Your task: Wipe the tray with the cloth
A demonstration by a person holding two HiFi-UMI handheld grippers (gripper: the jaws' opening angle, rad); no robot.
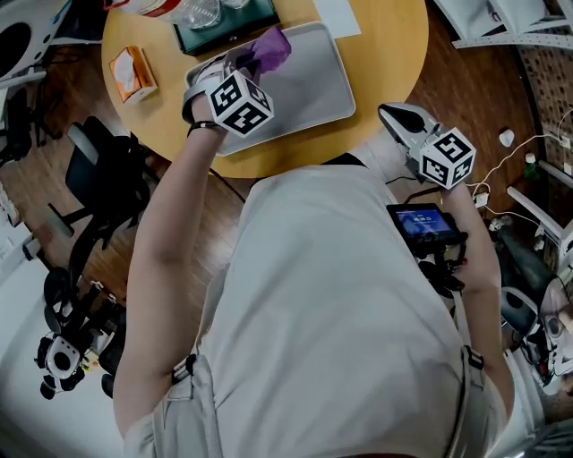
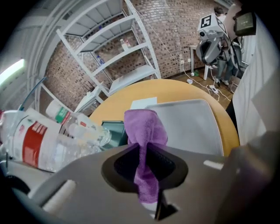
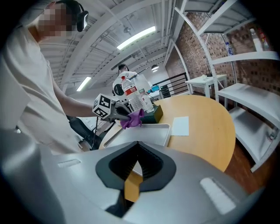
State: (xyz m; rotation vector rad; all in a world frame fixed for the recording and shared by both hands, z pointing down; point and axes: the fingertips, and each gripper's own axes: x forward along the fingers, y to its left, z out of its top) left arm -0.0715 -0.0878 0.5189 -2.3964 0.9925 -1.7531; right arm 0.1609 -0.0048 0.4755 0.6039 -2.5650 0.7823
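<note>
The left gripper [image 1: 243, 61] is clenching the purple cloth [image 1: 272, 48] just above the grey tray [image 1: 313, 94], so wiping is probably not finishing yet, while the right gripper [image 1: 391, 114] is hanging closed and empty.

tray [image 1: 304, 85] on the table [image 1: 385, 45]; cloth [image 1: 270, 49] over the tray's far left corner, pinched in the left gripper [image 1: 243, 61]; box [image 1: 224, 34] with bottles [image 1: 201, 11] just behind the tray; paper [image 1: 338, 16] behind its right corner; packet [image 1: 132, 73] left of it
</note>
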